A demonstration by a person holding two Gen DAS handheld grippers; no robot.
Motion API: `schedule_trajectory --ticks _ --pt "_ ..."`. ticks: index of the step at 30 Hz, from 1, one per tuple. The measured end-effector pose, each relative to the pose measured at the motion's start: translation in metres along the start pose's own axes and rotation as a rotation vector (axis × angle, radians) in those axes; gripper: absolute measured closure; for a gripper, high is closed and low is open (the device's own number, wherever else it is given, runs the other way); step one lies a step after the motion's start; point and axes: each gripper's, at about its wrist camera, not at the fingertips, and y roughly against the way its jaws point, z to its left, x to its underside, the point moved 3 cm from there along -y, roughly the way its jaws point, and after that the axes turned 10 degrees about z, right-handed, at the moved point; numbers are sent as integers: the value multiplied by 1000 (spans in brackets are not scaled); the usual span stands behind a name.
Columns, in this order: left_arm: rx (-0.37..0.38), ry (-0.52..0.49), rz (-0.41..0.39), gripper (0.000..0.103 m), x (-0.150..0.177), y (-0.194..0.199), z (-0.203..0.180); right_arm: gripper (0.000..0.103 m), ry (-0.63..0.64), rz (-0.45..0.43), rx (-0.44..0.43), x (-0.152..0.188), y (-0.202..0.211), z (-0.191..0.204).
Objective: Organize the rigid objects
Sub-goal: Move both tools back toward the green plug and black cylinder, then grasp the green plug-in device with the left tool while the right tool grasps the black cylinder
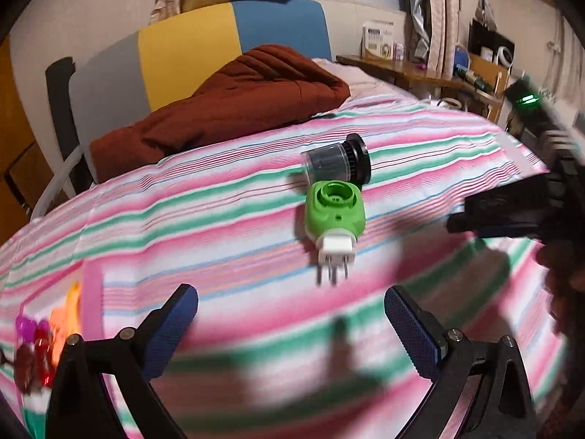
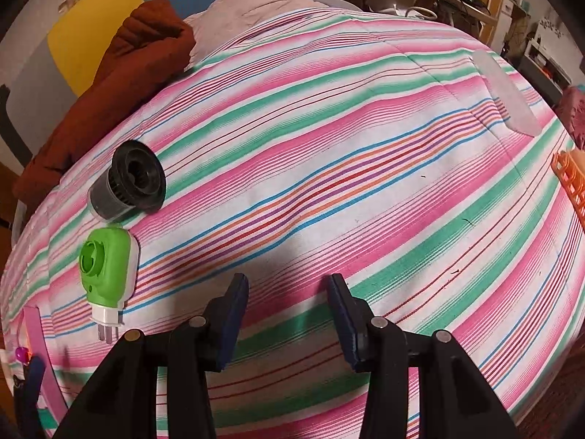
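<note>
The right gripper (image 2: 289, 314) is held above the striped bedspread (image 2: 329, 168), jaws parted with nothing between them. A green plug-in device (image 2: 106, 259) is seen left of the gripper, prongs toward the camera. Just beyond the device, a black cylindrical filter (image 2: 128, 184) is lying on its side.

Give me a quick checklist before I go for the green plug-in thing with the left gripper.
1. Left gripper open and empty: ok.
2. Green plug-in device ahead between the fingers, in full view: ok.
3. Device clear of the black cylinder part: not ok, they look to be touching or nearly so.
4. Right gripper open, empty: ok.
5. Right gripper out of the left's path: cannot tell; it shows blurred at the left view's right edge.
6. Orange basket has room: cannot tell.
</note>
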Motion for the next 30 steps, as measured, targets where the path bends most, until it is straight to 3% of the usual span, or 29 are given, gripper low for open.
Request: schedule_trajectory --ticks 7,14,15,17,18,23,30 --pt "-32 -91 -14 0 -33 -34 -21 58 -75 -2 -25 -5 -1 -11" --pt "-17 -75 -1 0 -53 -56 -25 58 -58 3 -46 -6 -2 -6" --pt "-13 -73 7 4 -54 -59 -25 58 -53 2 -43 -5 -1 -5" --pt "31 -82 25 24 -53 -64 -26 58 -47 0 -41 -6 -1 -3" --pt "64 -90 36 51 -52 -65 -27 58 -46 0 -40 -6 -1 -2" --pt "107 -100 29 50 -43 -60 -24 58 -49 10 -38 -8 -5 -4" --pt "47 -37 16 50 -6 -37 8 58 -34 4 -54 -9 -6 -1"
